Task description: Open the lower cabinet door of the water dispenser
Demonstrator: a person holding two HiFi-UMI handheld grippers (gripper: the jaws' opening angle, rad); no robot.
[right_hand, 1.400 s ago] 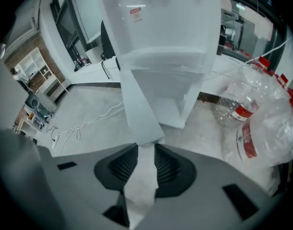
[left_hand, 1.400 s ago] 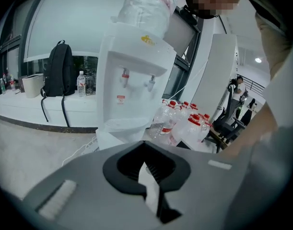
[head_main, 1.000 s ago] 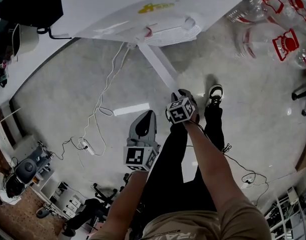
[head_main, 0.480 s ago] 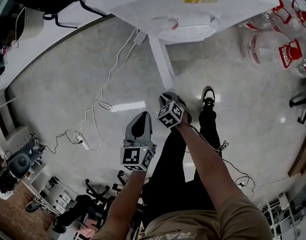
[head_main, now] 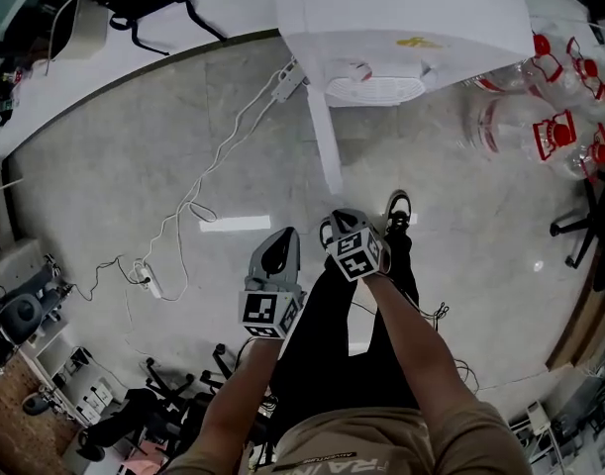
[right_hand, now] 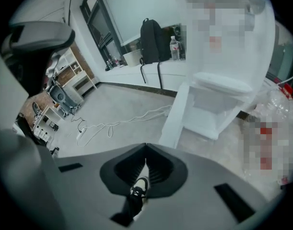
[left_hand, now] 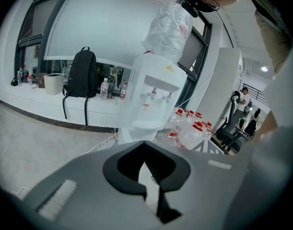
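A: Door status?
B: Door (head_main: 325,137) is open. It's swung out from the dispenser (head_main: 401,18) base, seen edge-on from the head cam, pointing toward the person. Cabinet (right_hand: 218,110) behind it shows hollow in the R gripper view.
A: R gripper?
B: R gripper (right_hand: 146,146) jaws have just been closing. Tips are now together w/ nothing btw them. Only a shoe (head_main: 398,209) shows thru the gap, down on the floor (head_main: 104,186). Gripper is near the door's free edge, not touching.
A: And L?
B: L gripper (left_hand: 144,143) is closed too, tips meeting, empty. It's just beside the R one, on its left, above the floor, aimed at the dispenser front.
A: Anything else around?
B: Clear jugs (head_main: 554,127) w/ red caps stand on the floor right of the dispenser. A white cord (head_main: 194,206) runs from the dispenser's left side across the floor to a power strip (head_main: 149,283). A black backpack (left_hand: 81,73) sits on a white ledge (left_hand: 41,102) left of the dispenser. A bottle (left_hand: 168,30) sits on top of the dispenser.
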